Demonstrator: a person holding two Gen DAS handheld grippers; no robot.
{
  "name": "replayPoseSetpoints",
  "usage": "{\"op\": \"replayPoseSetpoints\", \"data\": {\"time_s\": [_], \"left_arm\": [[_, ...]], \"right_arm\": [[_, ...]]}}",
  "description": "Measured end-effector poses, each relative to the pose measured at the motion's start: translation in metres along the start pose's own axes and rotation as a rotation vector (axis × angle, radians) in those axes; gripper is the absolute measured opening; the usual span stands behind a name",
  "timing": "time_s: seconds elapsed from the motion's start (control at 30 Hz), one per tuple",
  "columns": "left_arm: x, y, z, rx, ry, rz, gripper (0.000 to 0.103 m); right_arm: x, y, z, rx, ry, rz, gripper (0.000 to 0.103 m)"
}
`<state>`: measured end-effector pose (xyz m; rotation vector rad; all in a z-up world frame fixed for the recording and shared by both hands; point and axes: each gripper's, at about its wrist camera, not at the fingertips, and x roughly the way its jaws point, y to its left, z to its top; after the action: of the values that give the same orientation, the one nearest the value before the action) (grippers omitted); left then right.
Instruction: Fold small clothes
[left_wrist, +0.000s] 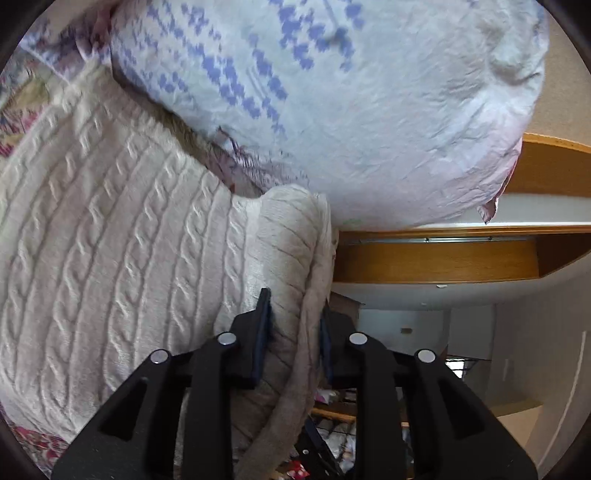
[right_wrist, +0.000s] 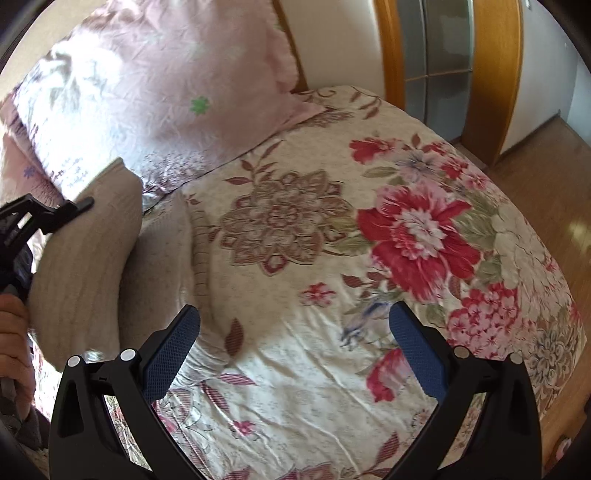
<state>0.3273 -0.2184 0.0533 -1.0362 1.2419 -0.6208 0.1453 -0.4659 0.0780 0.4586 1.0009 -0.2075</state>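
Note:
A cream cable-knit sweater (left_wrist: 110, 240) fills the left of the left wrist view. My left gripper (left_wrist: 295, 310) is shut on a folded ribbed edge of it (left_wrist: 288, 236) and holds that part lifted. In the right wrist view the same beige sweater (right_wrist: 85, 266) hangs at the left, with its lower part (right_wrist: 166, 258) lying on the floral bedspread (right_wrist: 332, 258). The left gripper (right_wrist: 79, 205) shows there at the far left edge. My right gripper (right_wrist: 295, 332) is open and empty above the bedspread.
A pale pillow with purple print (left_wrist: 332, 92) lies just behind the sweater; it looks pink in the right wrist view (right_wrist: 166, 92). A wooden door frame (right_wrist: 491, 74) and wood floor (right_wrist: 546, 192) lie beyond the bed's far edge.

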Motion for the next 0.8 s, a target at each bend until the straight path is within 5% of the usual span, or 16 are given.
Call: {"op": "replayPoseSetpoints", "data": {"time_s": [0.07,0.17,0.3,0.5,0.7,0.8], "left_arm": [[0.011,-0.003,-0.002,-0.016,0.08,-0.138,0.025],[-0.008,-0.026,0.0,0.103,0.042,-0.178,0.032],[-0.058,-0.044,0.004,0.319,-0.103,0.067,0.064],[-0.106,-0.027,-0.012,0.548,-0.252,0.447,0.079],[-0.123,0.021,-0.023,0.511,-0.229,0.518,0.08],[-0.113,0.032,-0.035,0.538,-0.198,0.547,0.08]], "right_arm": [[0.001,-0.007,0.005,0.021,0.005,0.022,0.102],[-0.002,-0.017,0.016,0.071,-0.003,0.12,0.102],[-0.004,-0.013,0.036,0.113,-0.011,0.355,0.102],[0.041,0.03,0.054,0.053,0.191,0.504,0.065],[0.084,0.06,0.058,0.041,0.293,0.446,0.056],[0.101,0.073,0.057,-0.011,0.343,0.421,0.021]]}}
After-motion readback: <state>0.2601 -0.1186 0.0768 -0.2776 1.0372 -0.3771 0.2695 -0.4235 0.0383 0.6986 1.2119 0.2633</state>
